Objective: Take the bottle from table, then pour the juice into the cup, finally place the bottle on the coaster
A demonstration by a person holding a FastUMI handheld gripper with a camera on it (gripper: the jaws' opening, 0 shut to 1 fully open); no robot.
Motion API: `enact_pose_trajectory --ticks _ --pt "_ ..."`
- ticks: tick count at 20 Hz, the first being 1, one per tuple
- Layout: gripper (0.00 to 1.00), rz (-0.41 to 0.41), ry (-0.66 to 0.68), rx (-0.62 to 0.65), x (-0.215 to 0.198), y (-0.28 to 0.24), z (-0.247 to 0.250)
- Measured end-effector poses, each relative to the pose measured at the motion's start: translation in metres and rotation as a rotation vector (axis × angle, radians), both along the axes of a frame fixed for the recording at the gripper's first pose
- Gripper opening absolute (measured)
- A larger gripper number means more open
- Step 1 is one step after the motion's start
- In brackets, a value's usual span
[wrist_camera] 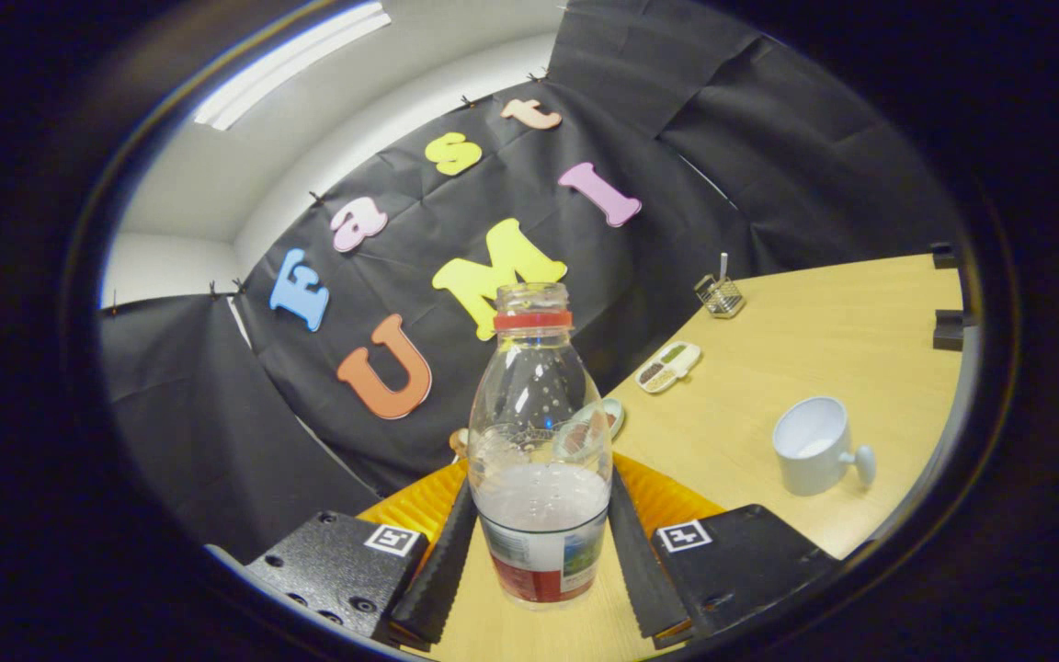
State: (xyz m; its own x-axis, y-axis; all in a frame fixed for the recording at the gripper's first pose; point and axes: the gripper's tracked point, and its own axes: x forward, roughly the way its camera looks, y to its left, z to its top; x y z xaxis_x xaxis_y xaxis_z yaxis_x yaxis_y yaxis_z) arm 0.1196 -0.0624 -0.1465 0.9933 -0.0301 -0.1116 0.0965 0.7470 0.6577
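My tool has 1 bottle squeezed between its 2 fingers, one finger pressing on each side, low down by the label. So the tool is closed tight on the bottle.

The bottle's long way runs straight along w/ my fingers, bottom near me, neck pointing away toward the black cloth wall. No cap on it; the mouth is open, w/ 1 red ring just under the mouth. It is see-through. There's a pale, foamy drink in the lower part and the top part is clear w/ little drops inside.

The wood surface looks tilted next to the bottle, so the bottle leans compared w/ it.

On the surface, to the right of my fingers & apart from the bottle, is 1 white cup w/ 1 handle. The cup's mouth faces my way.

Beyond it: 1 small white tray w/ 2 boxes in it, & farther off 1 little wire basket. Behind the bottle, 1 small dish, partly hidden. Can't tell what's in it.
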Motion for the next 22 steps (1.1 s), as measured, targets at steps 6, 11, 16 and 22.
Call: enact_pose_trajectory --ticks 6,11,16,22 --pt "0.79 -0.002 -0.007 0.118 0.004 -0.012 -0.002" --pt "0.79 -0.027 -0.029 0.233 0.001 -0.027 0.001" --pt "0.78 -0.043 -0.029 0.305 0.004 -0.037 -0.002" --pt "0.79 -0.020 -0.029 0.452 0.019 -0.029 -0.004"
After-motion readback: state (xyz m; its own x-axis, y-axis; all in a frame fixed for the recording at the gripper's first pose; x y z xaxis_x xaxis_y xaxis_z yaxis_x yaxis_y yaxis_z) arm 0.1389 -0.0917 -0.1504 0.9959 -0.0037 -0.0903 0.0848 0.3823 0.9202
